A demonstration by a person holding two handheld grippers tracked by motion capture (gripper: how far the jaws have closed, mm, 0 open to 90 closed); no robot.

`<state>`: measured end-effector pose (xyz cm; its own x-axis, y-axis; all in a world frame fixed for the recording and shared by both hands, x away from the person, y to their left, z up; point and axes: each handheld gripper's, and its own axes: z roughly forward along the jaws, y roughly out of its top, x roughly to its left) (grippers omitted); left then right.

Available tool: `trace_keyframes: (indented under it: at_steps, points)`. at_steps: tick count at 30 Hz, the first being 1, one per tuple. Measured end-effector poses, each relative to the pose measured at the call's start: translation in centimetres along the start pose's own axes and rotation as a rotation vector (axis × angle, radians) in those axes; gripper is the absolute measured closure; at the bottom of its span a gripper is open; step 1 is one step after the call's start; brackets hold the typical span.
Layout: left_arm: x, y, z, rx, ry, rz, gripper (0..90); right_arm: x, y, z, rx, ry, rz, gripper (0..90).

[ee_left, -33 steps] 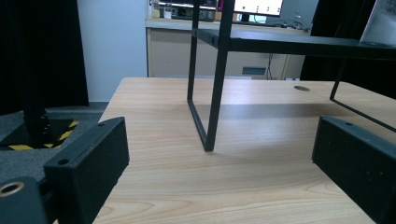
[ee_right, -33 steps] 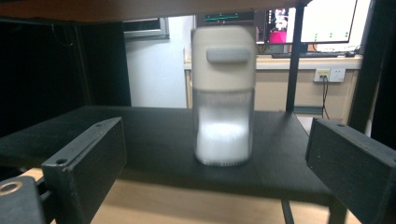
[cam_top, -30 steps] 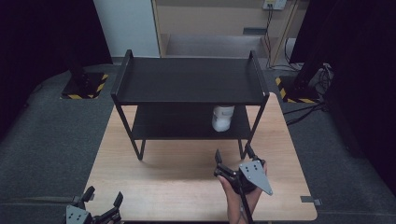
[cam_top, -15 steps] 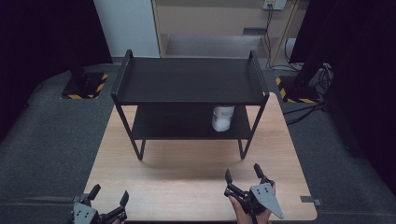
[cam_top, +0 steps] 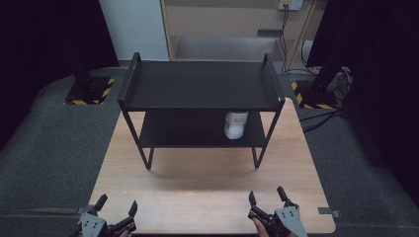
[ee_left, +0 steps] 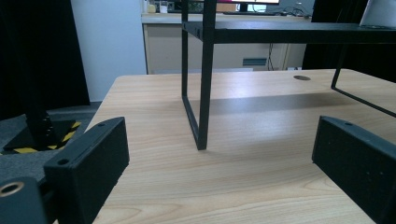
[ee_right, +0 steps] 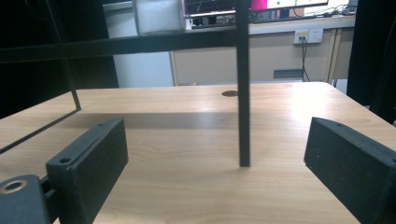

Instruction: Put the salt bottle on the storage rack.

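A black two-tier shelf rack (cam_top: 200, 84) stands on the wooden table (cam_top: 207, 182). A white jar (cam_top: 235, 123) sits on its lower shelf, toward the right, and appears in the right gripper view as a white jar (ee_right: 159, 16) at the top. My left gripper (cam_top: 117, 202) is open at the table's front left edge, facing the rack's front left leg (ee_left: 203, 93). At the front right, my right gripper (cam_top: 267, 195) is open, low over the table, facing the front right leg (ee_right: 243, 93). Its jaws have just been closing slightly, with nothing between them.
Bare wood lies between the rack and the front edge. Black posts on hazard-striped bases (cam_top: 86, 91) (cam_top: 316, 96) stand on the grey floor at both sides. A beige cabinet (cam_top: 222, 29) and cables are behind the table. A round grommet (ee_right: 229, 93) sits in the tabletop.
My right gripper has drawn back from near the rack's right leg to the front edge and sunk lower. The left gripper has barely moved.
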<state>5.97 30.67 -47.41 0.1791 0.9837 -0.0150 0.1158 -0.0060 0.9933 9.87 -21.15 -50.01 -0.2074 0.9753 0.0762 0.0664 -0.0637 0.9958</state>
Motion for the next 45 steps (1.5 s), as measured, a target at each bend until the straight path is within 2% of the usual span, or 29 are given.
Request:
trace_keyframes:
  at_steps: [8,16,18,45]
  points:
    - [0.0,0.0,0.1,-0.003,0.018,0.005,2.8,-1.4,-0.9,-1.0,0.004,-0.011,-0.004,7.0]
    - [0.1,-0.1,0.1,0.002,0.039,0.012,2.8,-2.7,-1.4,-1.4,0.008,-0.015,0.018,7.2]
    - [0.0,-0.2,0.1,0.007,0.047,0.023,2.8,-2.8,-1.5,-1.5,0.010,-0.020,0.015,7.3]
    - [0.3,-0.5,0.0,0.003,0.059,0.005,2.8,-3.0,-1.9,-1.3,0.013,-0.019,0.032,7.3]
